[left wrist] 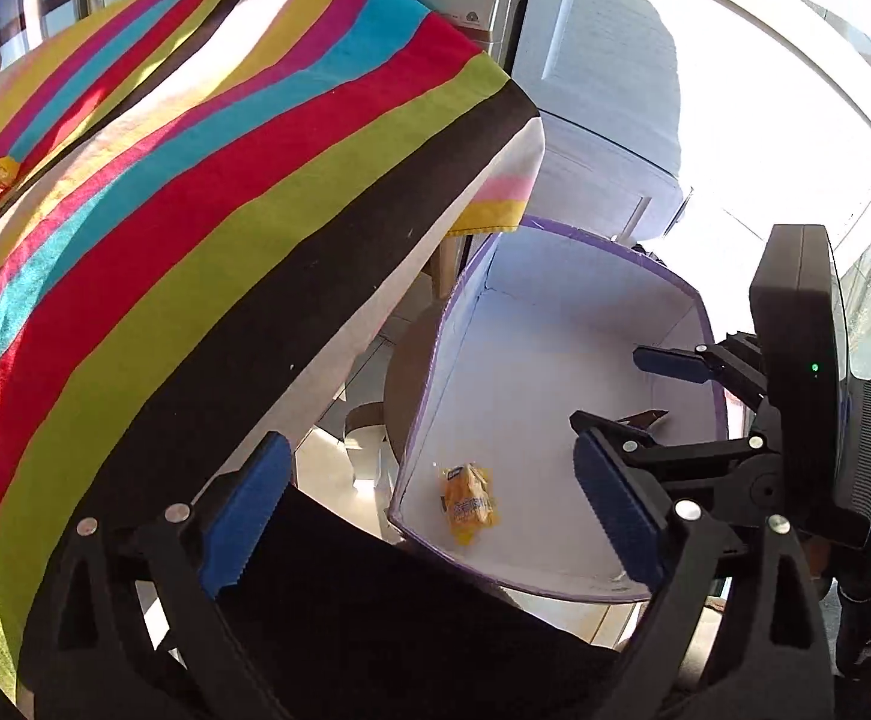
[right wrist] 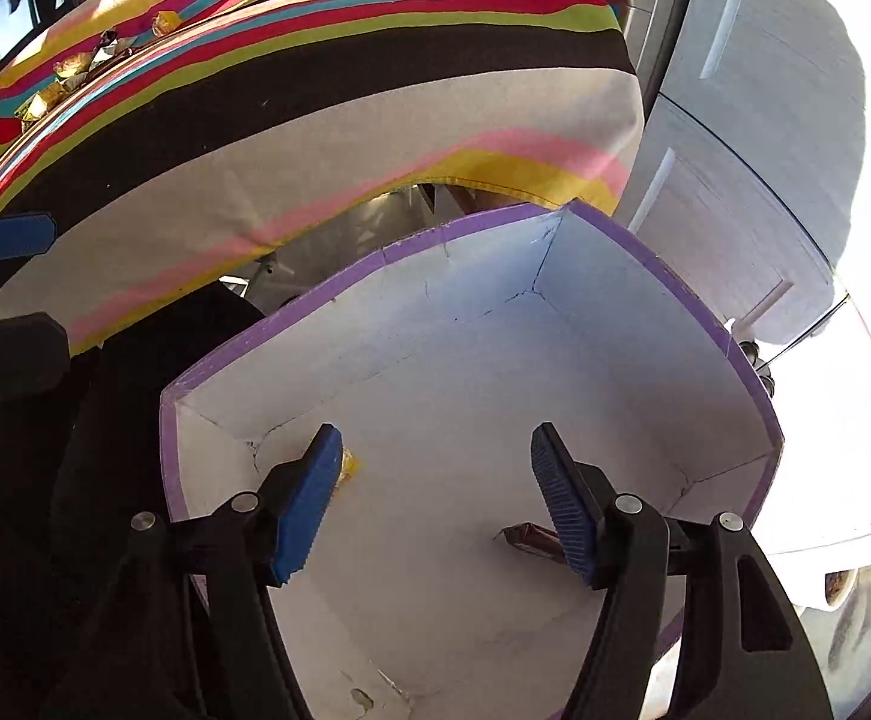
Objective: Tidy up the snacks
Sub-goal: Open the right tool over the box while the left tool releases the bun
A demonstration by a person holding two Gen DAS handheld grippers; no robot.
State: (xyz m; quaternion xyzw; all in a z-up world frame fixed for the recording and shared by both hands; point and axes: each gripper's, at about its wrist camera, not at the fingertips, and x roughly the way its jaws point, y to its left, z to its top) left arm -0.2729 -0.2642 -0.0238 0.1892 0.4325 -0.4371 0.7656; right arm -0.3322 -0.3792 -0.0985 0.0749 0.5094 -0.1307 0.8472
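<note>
Drop-off step is judged in hand: both grippers are held over the white box (left wrist: 555, 396) with the purple rim, which sits beside and below the table with the striped cloth (left wrist: 195, 192). Left gripper (left wrist: 435, 516) is seen spread wide, nothing between its pads; a yellow snack pack (left wrist: 468, 504) is lying loose on the box floor near the left wall, below the gap, not touched. Right gripper (right wrist: 438, 504) is seen parted too, jaws released and empty inside the box; a brown wrapped snack (right wrist: 528, 537) is lying on the floor, partly hidden behind the right finger (right wrist: 561, 510), whether touching it cannot be told. A bit of the yellow pack is also seen just behind the left finger (right wrist: 309, 504) in the right wrist view. In the left wrist view the right gripper is visible over the far side of the box with its pads apart, and the brown snack lies under it. So two snacks are judged delivered into the box. More snacks (right wrist: 75, 69), gold and silver wrappers, are left on the cloth at the far side of the table; one yellow one (left wrist: 3, 174) is seen at the left edge of the left wrist view. Task is judged partly done. Next move called for: both grippers are to be lifted clear of the box walls without the rim being clipped, carried back over the table edge, and lowered open onto the remaining wrappers. The small crinkly packs are likely to slide on the cloth, so a centred pinch is needed.
</note>
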